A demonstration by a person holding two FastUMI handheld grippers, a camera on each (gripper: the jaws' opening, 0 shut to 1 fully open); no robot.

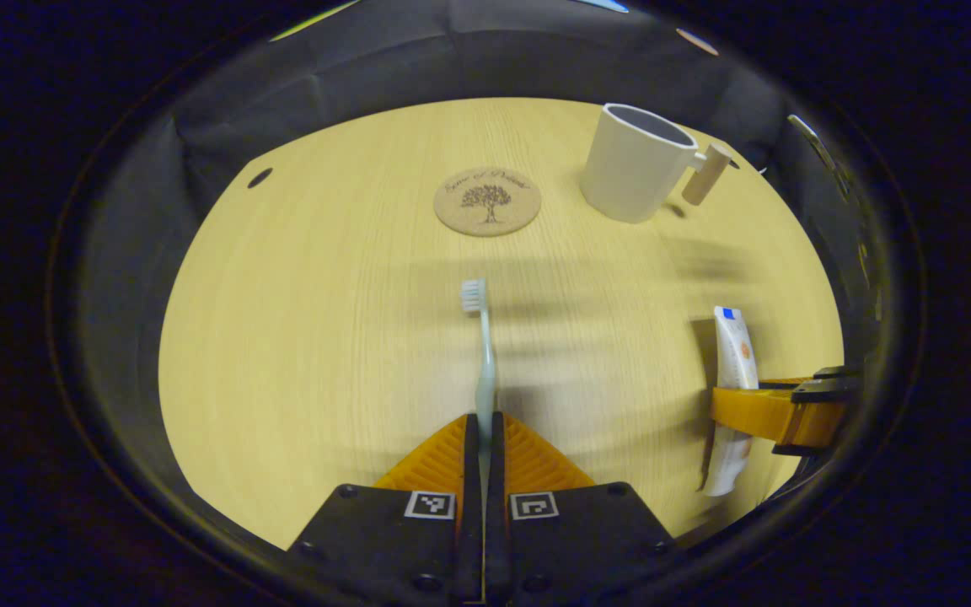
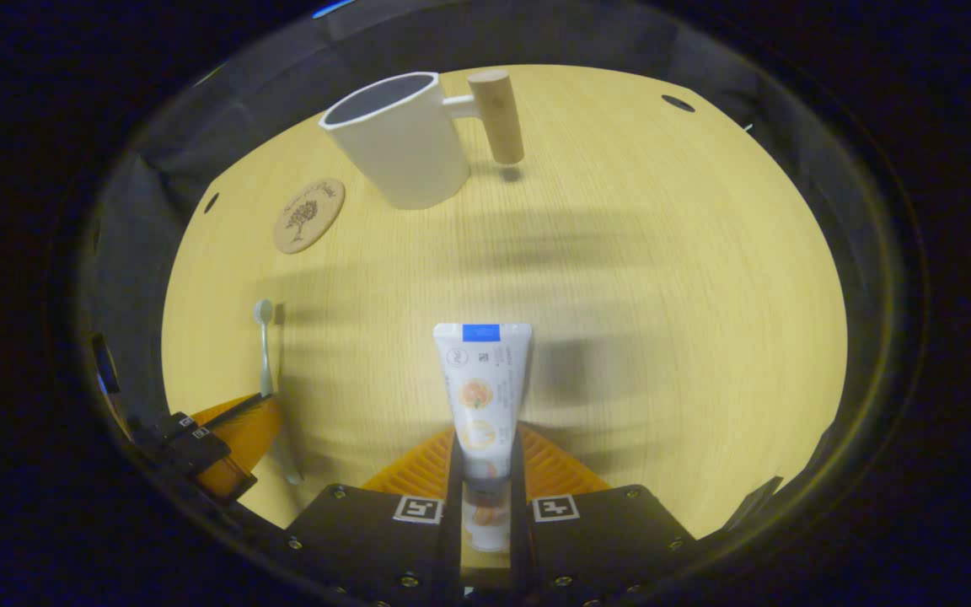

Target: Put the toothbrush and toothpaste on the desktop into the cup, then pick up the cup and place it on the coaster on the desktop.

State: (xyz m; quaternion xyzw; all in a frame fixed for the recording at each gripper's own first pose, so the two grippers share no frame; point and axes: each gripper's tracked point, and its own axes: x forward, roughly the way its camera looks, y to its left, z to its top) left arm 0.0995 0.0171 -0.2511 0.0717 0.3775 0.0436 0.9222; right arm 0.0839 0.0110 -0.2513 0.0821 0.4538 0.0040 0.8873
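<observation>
- The left gripper [image 1: 482, 438] has its 2 fingers pressed together on the handle of the toothbrush [image 1: 480, 354], whose bristle end points forward, toward the coaster [image 1: 487, 201].
- The right gripper [image 2: 486, 459] is closed on the lower part of the toothpaste [image 2: 482, 392]; the tube's flat end sticks out ahead of it over the tabletop [image 2: 662, 278].
- The cup [image 2: 401, 139] stands upright and empty at the far side of the tabletop, just beside the coaster, its wooden handle [image 2: 496, 114] turned away from it.
- Both items look lifted, so loading the cup seems the step at hand.
- Risk 1: the toothbrush is held near its tail, so the long free end could swing and catch the cup's rim instead of dropping in.
- Risk 2: the soft tube could bend or slip in the grip and fall flat.
- Risk 3: 2 grippers converging on 1 narrow cup could bump each other or tip the light cup.
</observation>
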